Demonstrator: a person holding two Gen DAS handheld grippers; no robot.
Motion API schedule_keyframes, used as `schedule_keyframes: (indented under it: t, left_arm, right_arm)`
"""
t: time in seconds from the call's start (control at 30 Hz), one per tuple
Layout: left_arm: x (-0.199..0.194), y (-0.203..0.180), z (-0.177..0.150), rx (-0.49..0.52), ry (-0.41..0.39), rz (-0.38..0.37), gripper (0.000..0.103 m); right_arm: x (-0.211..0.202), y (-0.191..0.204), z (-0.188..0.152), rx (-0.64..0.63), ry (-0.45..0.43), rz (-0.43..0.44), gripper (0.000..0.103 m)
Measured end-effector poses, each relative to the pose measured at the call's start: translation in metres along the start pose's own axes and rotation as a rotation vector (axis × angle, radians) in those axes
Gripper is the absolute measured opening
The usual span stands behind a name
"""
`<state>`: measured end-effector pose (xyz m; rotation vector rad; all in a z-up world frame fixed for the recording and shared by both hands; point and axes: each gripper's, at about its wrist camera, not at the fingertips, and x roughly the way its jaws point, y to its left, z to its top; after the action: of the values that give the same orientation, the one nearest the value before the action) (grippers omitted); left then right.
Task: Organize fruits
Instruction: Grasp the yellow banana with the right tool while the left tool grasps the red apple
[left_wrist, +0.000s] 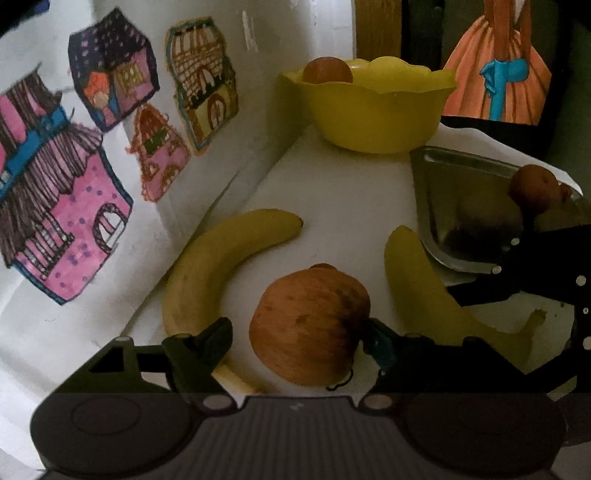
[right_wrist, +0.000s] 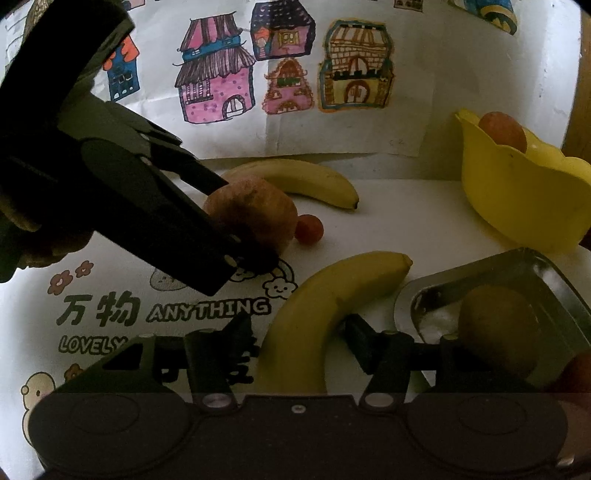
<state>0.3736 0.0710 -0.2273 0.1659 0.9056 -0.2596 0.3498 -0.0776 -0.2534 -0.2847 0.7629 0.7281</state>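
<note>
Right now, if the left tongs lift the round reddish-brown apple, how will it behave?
The round reddish-brown apple looks firm, so it probably holds its shape. Its curved skin may slip between the left tongs. If released on the flat white table, it would likely roll.

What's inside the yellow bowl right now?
One reddish round fruit shows above the rim of the yellow bowl, toward its wall-side edge. The bowl's wall hides everything lower, so whether more fruit lies beneath cannot be told from either wrist view.

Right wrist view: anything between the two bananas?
Yes. A large reddish-brown apple with the left gripper around it, plus a small red round fruit, sit between the far banana and near banana.
</note>
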Motion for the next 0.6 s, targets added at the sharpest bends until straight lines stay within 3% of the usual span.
schedule_keyframes:
  t: [0.13,0.27,0.4,0.6]
  left_arm:
    - [0.005,0.004,0.0,-0.041,0.016,-0.033,0.074]
    - [0.007,0.001,-0.004,-0.037,0.021,-0.042,0.066]
    - [0.005,0.001,-0.009,-0.083,0.001,-0.033,0.065]
    - [-0.004,0.006,-0.021,-0.172,-0.033,-0.012,0.065]
  right_arm:
    - [0.004,0.001,0.001,0.003,-0.004,0.002,0.068]
    - [0.005,0.004,-0.001,0.005,-0.014,-0.01,0.067]
    - [0.004,0.004,-0.001,0.016,-0.025,-0.03,0.047]
    - [0.002,0.01,-0.001,0.023,-0.037,-0.038,0.039]
